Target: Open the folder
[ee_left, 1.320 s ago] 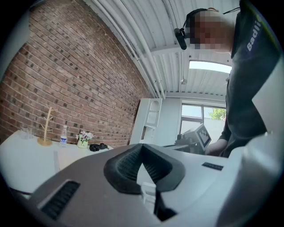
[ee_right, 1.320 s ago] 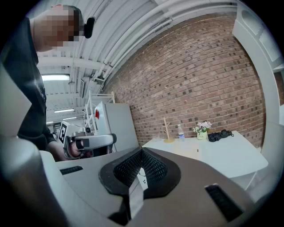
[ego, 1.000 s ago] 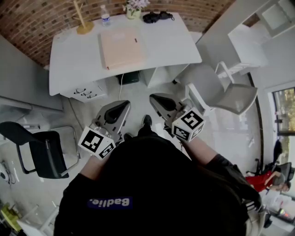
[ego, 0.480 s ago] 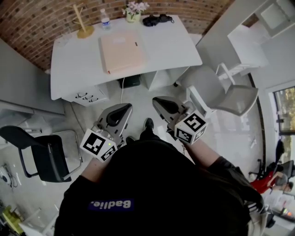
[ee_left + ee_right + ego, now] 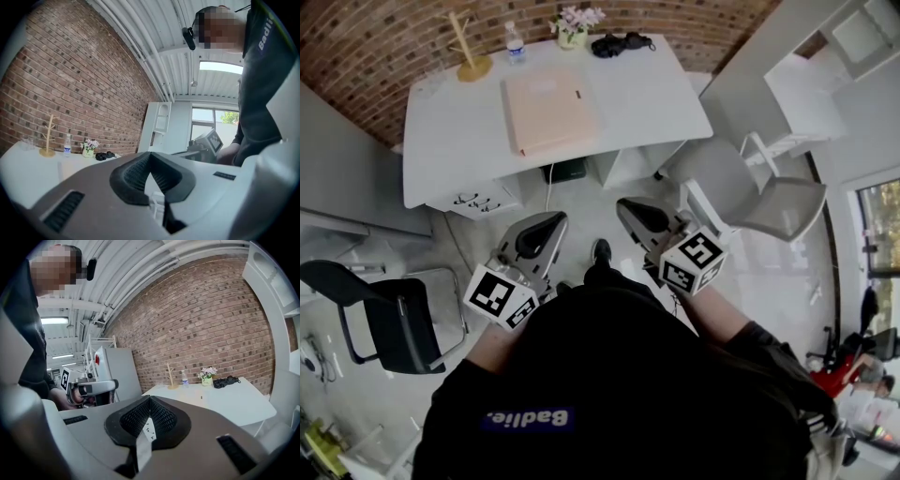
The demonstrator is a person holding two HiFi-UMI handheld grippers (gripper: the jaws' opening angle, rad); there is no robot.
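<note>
The left gripper (image 5: 546, 225) and right gripper (image 5: 636, 211) are both closed on nothing and held side by side in front of the person, well short of the white desk (image 5: 450, 150) where the shut pale pink folder (image 5: 550, 112) lies flat, apparently poised to approach it.

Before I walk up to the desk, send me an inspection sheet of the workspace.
Surface: white desk, set against the brick wall.
Job's things: peach folder, closed, flat mid-desk.
Clutter: wooden stand, water bottle, flower pot, black bundle along the back edge.
Claws: left claw and right claw both shut, empty, short of the desk.
Cables: one cable hanging below the desk.
Surroundings: black chair, grey chair, drawer unit.
</note>
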